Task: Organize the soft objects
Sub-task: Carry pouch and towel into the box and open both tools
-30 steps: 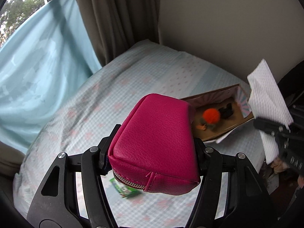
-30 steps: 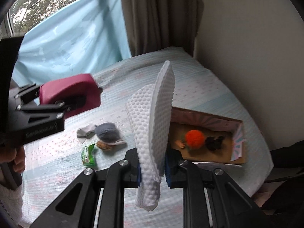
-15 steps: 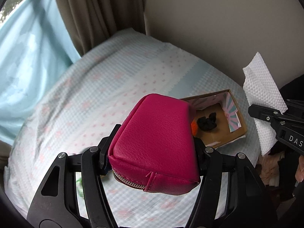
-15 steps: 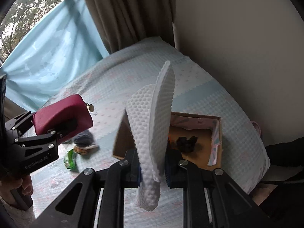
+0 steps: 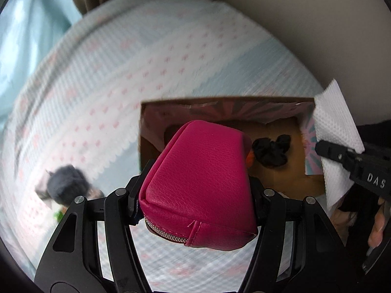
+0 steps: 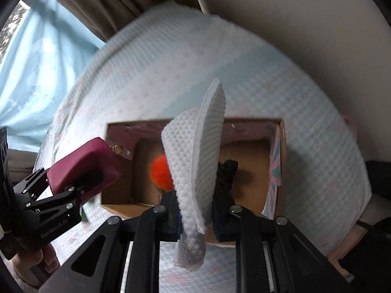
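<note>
The left gripper (image 5: 195, 195) is clamped on a magenta pebbled faux-leather zip pouch (image 5: 200, 185), a rounded wedge shape with a metal zipper running along its lower edge; the black fingers press on both of its sides and the pouch fills the gap between them, jutting forward past the tips. Seen from the right wrist, this gripper reaches in from the left, tilted upward, with the pouch at the left rim of an open brown cardboard box (image 6: 244, 151) whose inner flaps carry a pink and pale blue printed pattern. The right gripper (image 6: 195, 210) pinches a white waffle-embossed paper towel (image 6: 198, 161), folded and curled into a stiff upright sheet that rises ahead of the jaws and droops a little below them. Ahead of both sets of jaws, the box rests on a quilted white bedspread with small pink marks (image 5: 122, 73). Inside the box lie a fuzzy orange pompom (image 6: 160, 173), just left of the towel, and a crumpled black fabric piece (image 5: 271, 151), just right of the pouch. To the left of the left jaws, on the bedspread, sits a blurred dark grey soft bundle (image 5: 66, 185).
</note>
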A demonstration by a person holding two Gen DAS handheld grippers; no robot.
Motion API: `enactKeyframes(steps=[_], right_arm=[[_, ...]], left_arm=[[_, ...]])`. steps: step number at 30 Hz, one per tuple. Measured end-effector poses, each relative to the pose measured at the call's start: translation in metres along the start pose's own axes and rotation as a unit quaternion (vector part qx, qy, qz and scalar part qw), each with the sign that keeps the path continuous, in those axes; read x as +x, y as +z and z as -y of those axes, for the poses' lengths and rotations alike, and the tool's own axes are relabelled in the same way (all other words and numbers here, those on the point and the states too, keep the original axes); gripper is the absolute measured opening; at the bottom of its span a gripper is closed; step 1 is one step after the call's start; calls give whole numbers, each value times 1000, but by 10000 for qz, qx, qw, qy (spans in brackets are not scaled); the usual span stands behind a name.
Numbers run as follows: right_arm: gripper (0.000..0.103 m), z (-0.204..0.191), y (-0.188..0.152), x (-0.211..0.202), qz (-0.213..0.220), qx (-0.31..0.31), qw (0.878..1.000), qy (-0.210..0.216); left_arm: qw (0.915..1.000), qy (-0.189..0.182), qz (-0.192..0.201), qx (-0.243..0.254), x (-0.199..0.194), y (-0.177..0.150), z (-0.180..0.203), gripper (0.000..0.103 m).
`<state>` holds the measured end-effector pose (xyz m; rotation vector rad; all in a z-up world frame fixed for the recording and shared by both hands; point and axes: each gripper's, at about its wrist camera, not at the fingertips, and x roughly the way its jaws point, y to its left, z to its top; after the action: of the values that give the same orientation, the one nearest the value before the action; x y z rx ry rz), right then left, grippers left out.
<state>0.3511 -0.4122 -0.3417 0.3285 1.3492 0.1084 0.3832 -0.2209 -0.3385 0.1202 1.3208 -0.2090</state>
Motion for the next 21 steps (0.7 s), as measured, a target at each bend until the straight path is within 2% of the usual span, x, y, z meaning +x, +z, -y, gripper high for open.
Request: enactKeyframes(steps=[6, 12, 14, 15, 16, 17, 18, 21], right_arm=[[17, 16, -2, 40, -356, 261, 9990, 35], [17, 27, 3, 61, -479, 598, 9970, 133], [20, 31, 5, 66, -511, 692, 9962, 131], [33, 32, 6, 68, -521, 712, 9960, 114], [63, 32, 8, 70, -523, 731, 9959, 140], [80, 33, 11, 72, -482, 742, 9959, 203], [101, 32, 12, 70, -406, 742, 9961, 258], [102, 27, 15, 65, -241, 632, 9974, 247]], left_arm=[[9988, 102, -457, 127, 44, 7, 6, 59], [9976, 183, -597, 286, 61, 8, 10, 59], [9972, 248, -565, 413, 58, 6, 13, 63], [9970, 289, -535, 478, 56, 6, 13, 68], [9968, 327, -491, 535, 52, 5, 15, 86], [9967, 353, -433, 582, 48, 4, 15, 96], [9968, 382, -336, 615, 43, 2, 16, 103], [9969, 388, -311, 614, 37, -2, 14, 103]])
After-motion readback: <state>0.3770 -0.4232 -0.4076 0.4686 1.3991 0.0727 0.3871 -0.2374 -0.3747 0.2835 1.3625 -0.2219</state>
